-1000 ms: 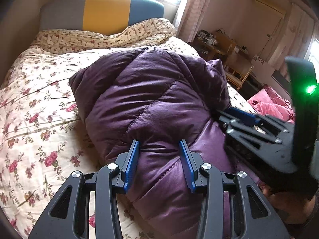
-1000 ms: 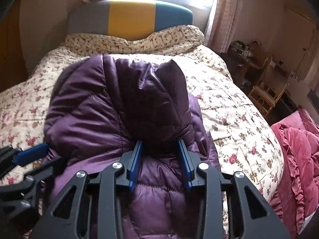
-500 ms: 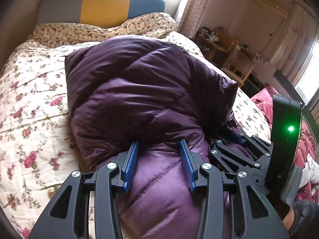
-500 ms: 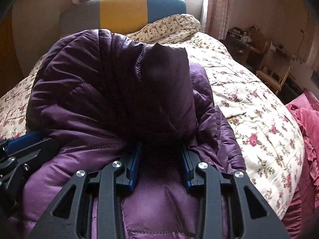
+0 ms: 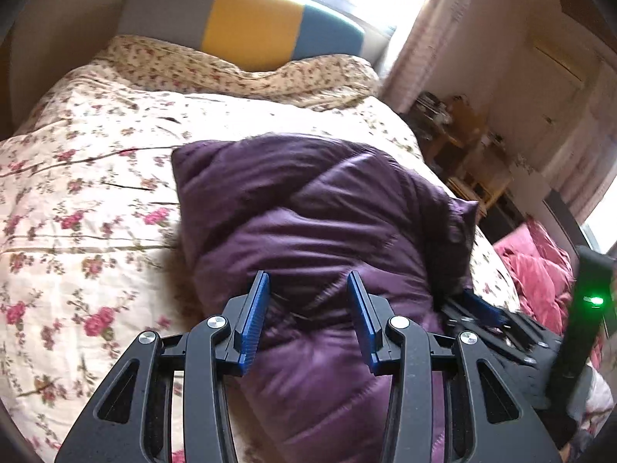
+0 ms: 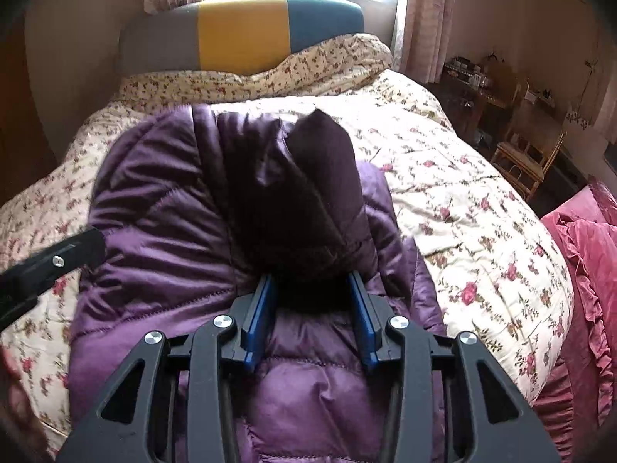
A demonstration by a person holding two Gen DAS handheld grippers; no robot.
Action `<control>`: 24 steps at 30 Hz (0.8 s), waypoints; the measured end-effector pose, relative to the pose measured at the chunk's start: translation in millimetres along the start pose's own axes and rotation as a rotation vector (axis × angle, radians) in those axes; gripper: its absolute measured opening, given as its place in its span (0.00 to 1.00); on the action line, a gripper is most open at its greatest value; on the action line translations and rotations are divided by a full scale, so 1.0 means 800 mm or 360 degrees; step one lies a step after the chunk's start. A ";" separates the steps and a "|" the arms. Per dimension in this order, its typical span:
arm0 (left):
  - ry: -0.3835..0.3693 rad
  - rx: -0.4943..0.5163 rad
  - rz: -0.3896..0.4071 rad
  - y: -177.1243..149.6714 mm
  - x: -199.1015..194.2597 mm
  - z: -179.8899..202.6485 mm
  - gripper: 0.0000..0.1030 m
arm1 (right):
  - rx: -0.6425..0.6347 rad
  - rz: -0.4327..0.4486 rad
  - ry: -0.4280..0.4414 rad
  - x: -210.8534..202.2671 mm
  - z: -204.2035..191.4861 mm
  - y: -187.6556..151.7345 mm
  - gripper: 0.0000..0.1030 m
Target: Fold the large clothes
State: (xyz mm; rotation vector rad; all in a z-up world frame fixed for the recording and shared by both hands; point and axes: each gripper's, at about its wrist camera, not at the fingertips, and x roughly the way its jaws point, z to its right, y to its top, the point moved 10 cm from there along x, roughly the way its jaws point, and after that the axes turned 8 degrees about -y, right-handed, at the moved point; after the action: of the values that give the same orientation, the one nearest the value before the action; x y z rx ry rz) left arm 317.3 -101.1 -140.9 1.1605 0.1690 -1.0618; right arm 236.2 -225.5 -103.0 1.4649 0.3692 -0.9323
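Observation:
A quilted purple down jacket (image 5: 308, 208) lies folded in a thick bundle on the floral bed cover (image 5: 77, 177). It also shows in the right wrist view (image 6: 162, 208), with a darker lining flap (image 6: 308, 193) on top. My left gripper (image 5: 308, 308) is open, its blue pads either side of the jacket's near fold. My right gripper (image 6: 312, 308) is open, its pads astride the dark flap's near edge. The right gripper shows at the right in the left wrist view (image 5: 486, 316). The left gripper's finger (image 6: 58, 258) shows at the left in the right wrist view.
A headboard (image 6: 243, 31) in grey, yellow and teal stands at the far end under a window. A pink ruffled cloth (image 6: 578, 270) lies off the bed's right side. A wooden chair (image 6: 528, 154) and cluttered desk stand by the right wall.
The raised jacket bundle has come down flat onto the bed. Both grippers have drawn back a little, and more of the bed cover shows beyond the jacket.

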 end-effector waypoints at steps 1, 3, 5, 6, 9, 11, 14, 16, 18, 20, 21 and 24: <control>0.0013 -0.0006 -0.0001 0.001 0.000 -0.004 0.40 | -0.0005 0.0013 -0.0007 -0.004 -0.001 0.004 0.38; 0.0036 -0.0008 0.0002 0.005 0.000 -0.010 0.40 | -0.0004 0.0027 -0.0005 -0.010 -0.001 0.009 0.38; 0.0048 -0.0017 0.0000 0.007 0.000 -0.015 0.40 | -0.0012 0.0043 -0.0011 -0.014 -0.004 0.015 0.39; 0.0057 -0.0021 0.0002 0.007 0.000 -0.017 0.40 | -0.0016 0.0050 -0.0013 -0.017 -0.007 0.017 0.40; 0.0067 -0.0040 0.0000 0.008 0.002 -0.021 0.40 | -0.0011 0.0061 -0.0019 -0.017 -0.010 0.027 0.40; 0.0078 -0.0034 -0.0001 0.009 0.004 -0.023 0.40 | -0.0005 0.0073 -0.0026 -0.017 -0.012 0.035 0.40; 0.0093 -0.0020 -0.0005 0.010 0.007 -0.023 0.40 | 0.0014 0.0082 -0.0033 -0.012 -0.010 0.043 0.40; 0.0097 -0.0005 -0.0009 0.011 0.010 -0.021 0.40 | 0.0015 0.0074 -0.0059 -0.004 -0.009 0.046 0.40; 0.0105 0.0040 -0.0022 0.012 0.015 -0.013 0.40 | 0.0026 0.0029 -0.0091 0.010 -0.004 0.044 0.41; 0.0109 0.0082 -0.0035 0.010 0.020 -0.005 0.40 | 0.0036 -0.0010 -0.0116 0.024 0.003 0.039 0.43; 0.0107 0.0095 -0.0040 0.011 0.023 -0.003 0.40 | 0.0045 -0.0035 -0.0118 0.031 0.007 0.035 0.43; 0.0094 0.0140 -0.0062 0.010 0.035 0.006 0.40 | 0.0082 -0.0087 -0.0116 0.049 0.020 0.024 0.44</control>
State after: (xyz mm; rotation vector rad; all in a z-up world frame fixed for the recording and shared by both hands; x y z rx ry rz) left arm 336.5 -121.4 -150.1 1.2732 0.1936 -1.0785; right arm 268.9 -255.2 -116.6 1.4694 0.3353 -1.0428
